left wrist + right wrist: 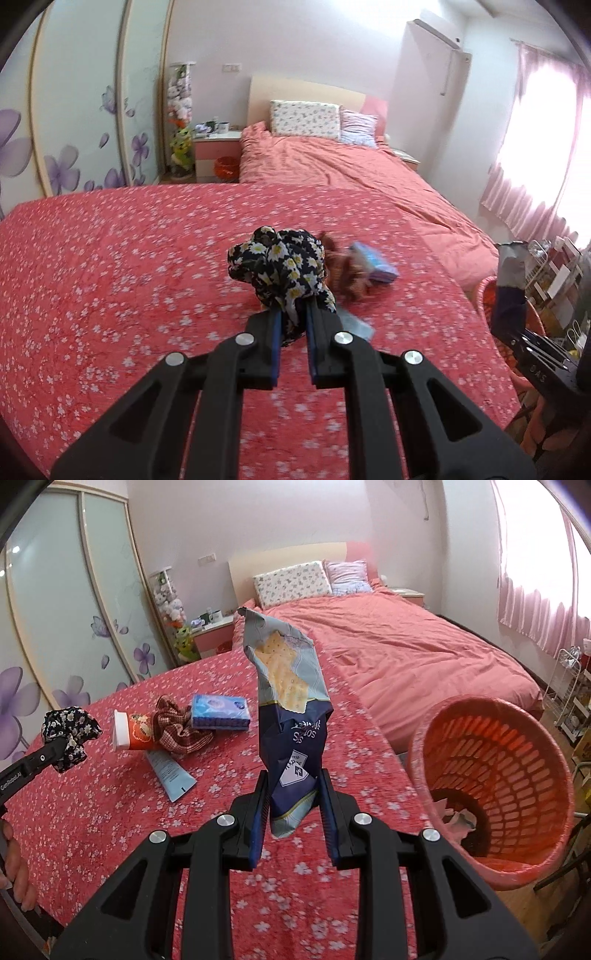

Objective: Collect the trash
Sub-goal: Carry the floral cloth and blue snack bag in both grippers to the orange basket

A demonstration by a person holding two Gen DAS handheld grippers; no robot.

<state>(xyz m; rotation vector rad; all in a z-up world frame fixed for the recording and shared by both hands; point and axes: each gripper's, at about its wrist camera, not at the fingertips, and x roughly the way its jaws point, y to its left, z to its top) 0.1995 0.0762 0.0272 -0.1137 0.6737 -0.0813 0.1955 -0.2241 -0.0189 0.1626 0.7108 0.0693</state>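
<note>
My left gripper (293, 314) is shut on a black scrunchie with white daisies (280, 266), held above the red flowered cloth (110, 277). In the right wrist view that scrunchie (70, 727) hangs at the far left. My right gripper (293, 794) is shut on a blue and grey cracker wrapper (288, 701) that stands upright between its pads, just left of the orange trash basket (524, 753). On the cloth lie an orange cup-shaped container (135, 734), a brown plaid scrunchie (177, 731), a blue tissue pack (219, 712) and a pale blue tube (170, 775).
Crumpled paper (458, 819) lies in the bottom of the basket. Beyond the cloth is a bed with a pink cover (406, 646) and pillows. Wardrobe doors with purple flowers (55, 627) run along the left; a wire rack (572, 701) stands at the right. A person's hand (14, 867) shows lower left.
</note>
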